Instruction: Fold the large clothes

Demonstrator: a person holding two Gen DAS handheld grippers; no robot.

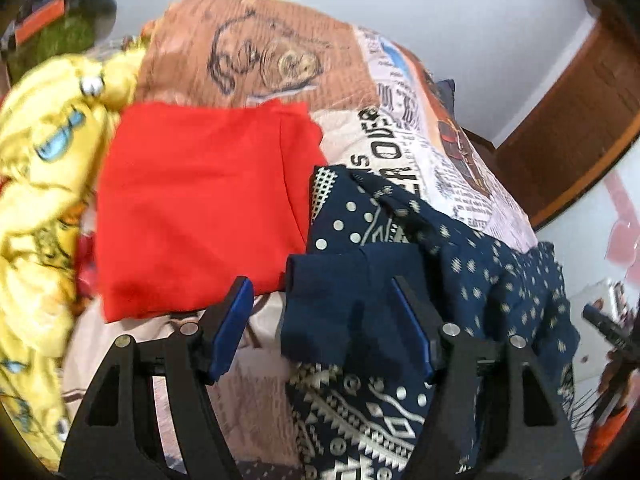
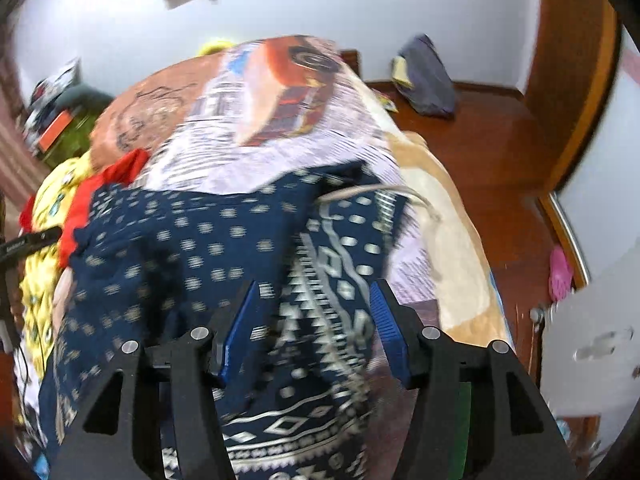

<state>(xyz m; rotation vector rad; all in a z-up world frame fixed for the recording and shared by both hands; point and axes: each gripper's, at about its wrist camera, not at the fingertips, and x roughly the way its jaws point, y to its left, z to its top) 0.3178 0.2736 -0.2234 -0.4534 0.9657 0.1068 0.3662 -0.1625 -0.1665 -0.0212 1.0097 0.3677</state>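
Observation:
A navy garment with white dots and geometric bands (image 1: 400,280) lies crumpled on the bed, near its front right side; it also shows in the right wrist view (image 2: 224,248). My left gripper (image 1: 322,292) is open above the garment's plain navy part, which shows between its blue pads. My right gripper (image 2: 314,294) is open just above the patterned band of the same garment. A folded red garment (image 1: 200,208) lies flat to the left of the navy one.
The bed has a printed blanket (image 1: 280,52) with cartoon and newspaper motifs. A yellow printed cloth (image 1: 44,184) is heaped at the left. A wooden floor (image 2: 500,152) and a dark bag (image 2: 428,76) lie to the right of the bed.

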